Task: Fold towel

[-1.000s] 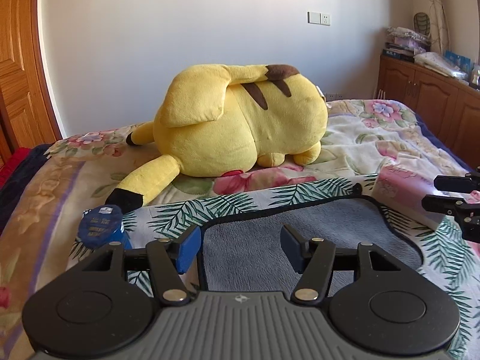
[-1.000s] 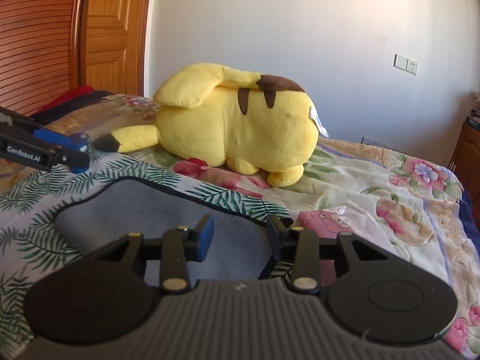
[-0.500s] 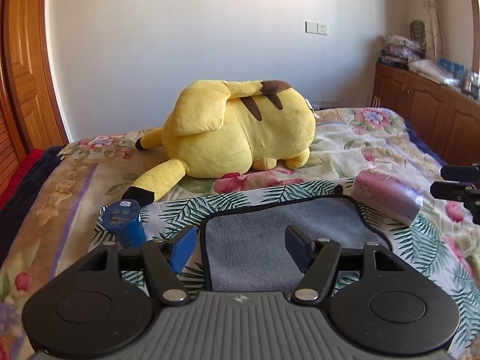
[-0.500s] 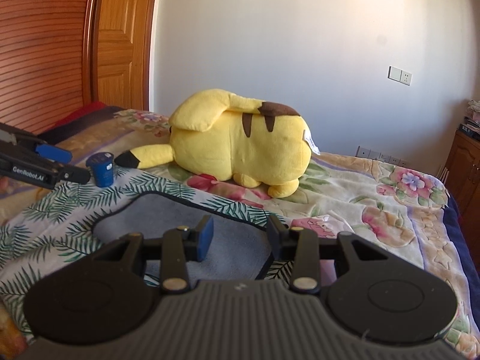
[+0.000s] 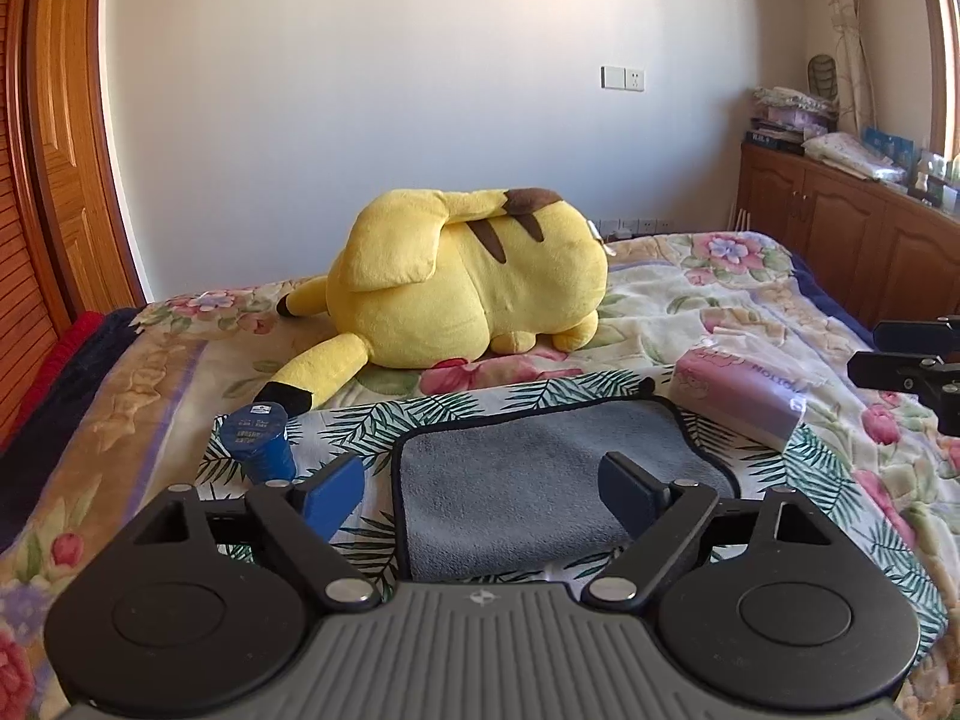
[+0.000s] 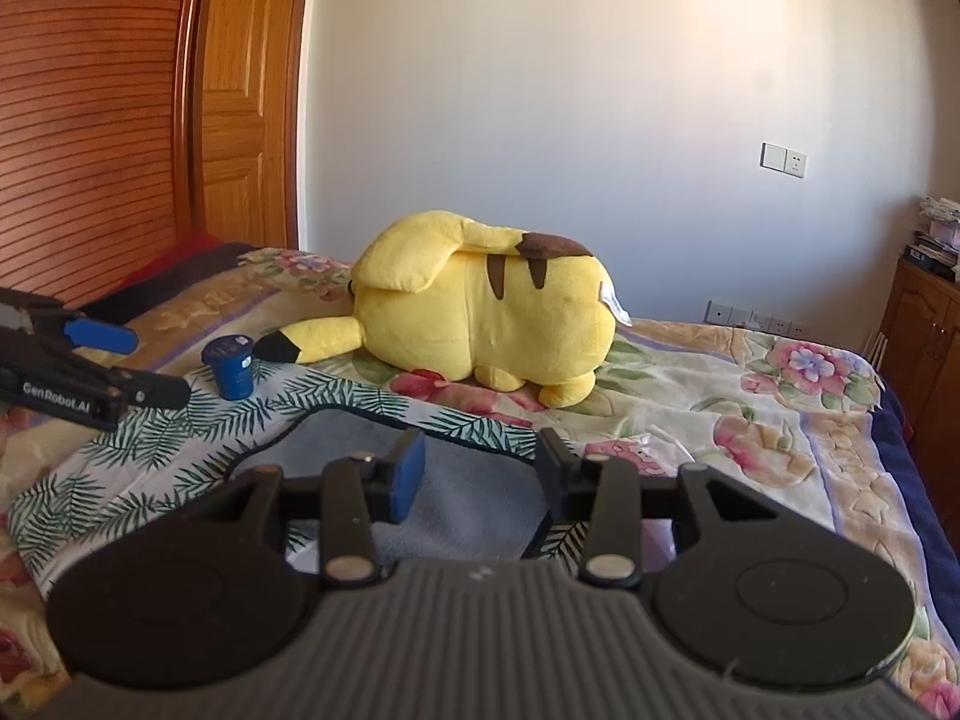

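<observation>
A grey towel with a dark hem [image 5: 540, 480] lies folded flat on a palm-leaf cloth [image 5: 468, 414] on the bed; it also shows in the right wrist view [image 6: 480, 498]. My left gripper [image 5: 483, 492] is open and empty, held above the towel's near edge. My right gripper [image 6: 477, 474] is open and empty above the towel's right part. The left gripper also shows at the left of the right wrist view [image 6: 129, 363]. The right gripper's fingers [image 5: 900, 354] show at the right of the left wrist view.
A big yellow plush toy [image 5: 468, 282] lies on the floral bedspread behind the towel. A small blue cup [image 5: 258, 438] stands left of the towel. A pink pack [image 5: 744, 402] lies to its right. Wooden cabinets [image 5: 840, 240] stand at the far right.
Both grippers have drawn back and risen from the towel, so more of the bed and room shows. The left jaws have opened wider. The towel lies still.
</observation>
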Tool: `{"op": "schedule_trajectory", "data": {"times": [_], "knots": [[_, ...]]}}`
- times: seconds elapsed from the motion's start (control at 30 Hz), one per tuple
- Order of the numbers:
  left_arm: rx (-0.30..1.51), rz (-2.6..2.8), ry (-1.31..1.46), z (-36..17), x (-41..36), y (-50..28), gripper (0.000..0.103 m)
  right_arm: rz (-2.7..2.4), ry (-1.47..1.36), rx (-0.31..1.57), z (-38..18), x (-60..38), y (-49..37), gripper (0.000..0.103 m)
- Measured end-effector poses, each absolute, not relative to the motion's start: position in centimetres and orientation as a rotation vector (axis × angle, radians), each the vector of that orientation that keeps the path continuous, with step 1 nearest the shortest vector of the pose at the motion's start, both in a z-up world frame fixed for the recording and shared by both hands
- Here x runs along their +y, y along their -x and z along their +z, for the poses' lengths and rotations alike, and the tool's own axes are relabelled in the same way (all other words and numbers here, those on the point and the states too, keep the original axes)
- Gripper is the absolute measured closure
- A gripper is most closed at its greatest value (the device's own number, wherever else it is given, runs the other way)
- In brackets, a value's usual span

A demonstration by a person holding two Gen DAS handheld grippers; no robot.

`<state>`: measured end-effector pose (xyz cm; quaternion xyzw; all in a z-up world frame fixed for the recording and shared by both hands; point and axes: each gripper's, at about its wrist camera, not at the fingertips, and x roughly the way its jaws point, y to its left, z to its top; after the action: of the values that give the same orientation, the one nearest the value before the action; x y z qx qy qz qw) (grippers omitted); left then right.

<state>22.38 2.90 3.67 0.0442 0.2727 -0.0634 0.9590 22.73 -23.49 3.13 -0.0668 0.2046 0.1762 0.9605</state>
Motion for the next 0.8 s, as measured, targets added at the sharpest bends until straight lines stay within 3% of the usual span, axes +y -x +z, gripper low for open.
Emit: {"op": "schedule_trajectory", "data": {"times": [0.27,0.43,0.5,0.57,0.8], "knots": [[0.525,-0.126,-0.087,5.1,2.5,-19.8,0.027,0.329,0.117,0.400,4.3,-23.8,-21.0,0.038],[0.501,-0.112,-0.075,6.1,2.5,-18.4,0.020,0.320,0.108,0.382,4.9,-23.9,-19.8,0.018],[0.491,-0.106,-0.070,6.4,2.6,-17.8,0.016,0.317,0.106,0.371,5.0,-23.9,-19.4,0.004],[0.491,-0.105,-0.068,6.6,2.7,-17.4,0.016,0.318,0.101,0.368,5.0,-23.8,-19.0,0.000],[0.474,-0.106,-0.091,8.7,2.5,-15.8,0.016,0.319,0.106,0.376,5.7,-23.3,-17.6,0.000]]}}
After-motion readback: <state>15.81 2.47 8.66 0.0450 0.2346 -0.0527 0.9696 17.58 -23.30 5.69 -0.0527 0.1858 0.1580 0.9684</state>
